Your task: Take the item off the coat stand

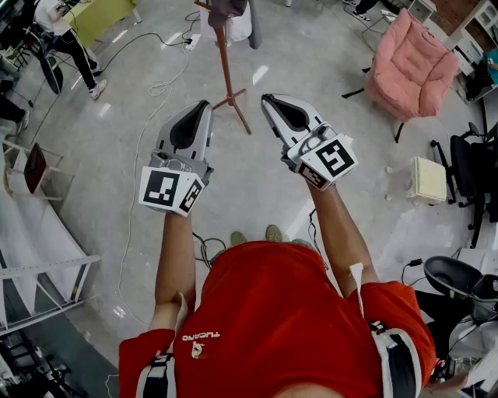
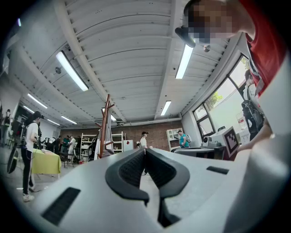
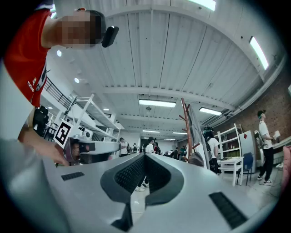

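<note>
Your left gripper (image 1: 205, 104) and right gripper (image 1: 267, 99) each have ribbed black jaws pressed together, empty. The slim wooden coat stand (image 1: 226, 66) stands ahead between them, with a limp grey-white garment (image 1: 236, 23) draped over its top.

Two grippers in shot: left gripper (image 1: 205, 104) and right gripper (image 1: 268, 98). One coat stand (image 1: 226, 70) ahead, one pink armchair (image 1: 412, 66) off right.

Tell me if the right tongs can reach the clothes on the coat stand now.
Probably not yet. The right tongs are shut and short of the coat stand; only floor lies between, so stepping closer should do.
</note>
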`<state>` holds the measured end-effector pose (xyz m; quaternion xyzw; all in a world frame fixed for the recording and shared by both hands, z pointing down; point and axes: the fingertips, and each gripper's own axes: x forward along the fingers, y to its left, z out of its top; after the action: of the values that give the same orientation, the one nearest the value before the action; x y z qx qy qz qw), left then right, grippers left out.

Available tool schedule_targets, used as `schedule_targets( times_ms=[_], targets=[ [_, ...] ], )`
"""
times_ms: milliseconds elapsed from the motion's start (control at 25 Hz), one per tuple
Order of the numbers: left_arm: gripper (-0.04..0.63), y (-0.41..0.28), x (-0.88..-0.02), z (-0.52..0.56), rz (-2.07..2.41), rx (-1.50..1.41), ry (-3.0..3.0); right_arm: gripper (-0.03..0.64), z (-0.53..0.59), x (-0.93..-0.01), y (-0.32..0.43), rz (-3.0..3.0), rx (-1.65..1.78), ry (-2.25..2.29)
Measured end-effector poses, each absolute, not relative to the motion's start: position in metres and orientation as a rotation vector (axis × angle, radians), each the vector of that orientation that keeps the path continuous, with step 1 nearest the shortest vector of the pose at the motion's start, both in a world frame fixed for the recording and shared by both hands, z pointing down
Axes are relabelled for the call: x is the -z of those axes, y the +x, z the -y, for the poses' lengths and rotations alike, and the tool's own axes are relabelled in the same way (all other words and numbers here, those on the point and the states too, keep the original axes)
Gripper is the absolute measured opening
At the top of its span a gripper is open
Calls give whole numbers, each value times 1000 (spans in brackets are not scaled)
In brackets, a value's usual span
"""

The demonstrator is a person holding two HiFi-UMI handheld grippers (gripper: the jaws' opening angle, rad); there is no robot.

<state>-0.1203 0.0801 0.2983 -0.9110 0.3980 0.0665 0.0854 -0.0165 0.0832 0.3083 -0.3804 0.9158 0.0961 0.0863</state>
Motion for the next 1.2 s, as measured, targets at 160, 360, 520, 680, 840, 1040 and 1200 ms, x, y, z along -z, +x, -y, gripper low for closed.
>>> schedule_targets(
  times_ms=[160, 360, 520, 680, 840, 1040, 1200],
  targets=[
    [12, -131, -301, -81, -1189, -205, -2720, 23, -85, -310, -27, -2733, -277, -1123],
    [12, -148, -302, -77, -1197, -226, -2723, 23, -83, -310, -39, -2716, -248, -1095],
    [12, -168, -305, -69, -1188, -243, -2723, 23, -73, -316, -47, -2713, -258, -1139],
    [12, -184, -309, -54, -1199, -250, -2731, 23, -60, -319, -52, -2707, -247, -1183],
    [12, -189, -315, -35, -1191, -244, -2728, 23, -37, -324, -48, -2679, -222, -1220],
    [12, -186, -316, 9, -1202, -222, -2710, 25, 12, -327, -34, -2658, -268, -1220],
    [12, -171, -316, 57, -1224, -210, -2691, 23, 65, -331, -17, -2677, -277, -1212]
  ],
)
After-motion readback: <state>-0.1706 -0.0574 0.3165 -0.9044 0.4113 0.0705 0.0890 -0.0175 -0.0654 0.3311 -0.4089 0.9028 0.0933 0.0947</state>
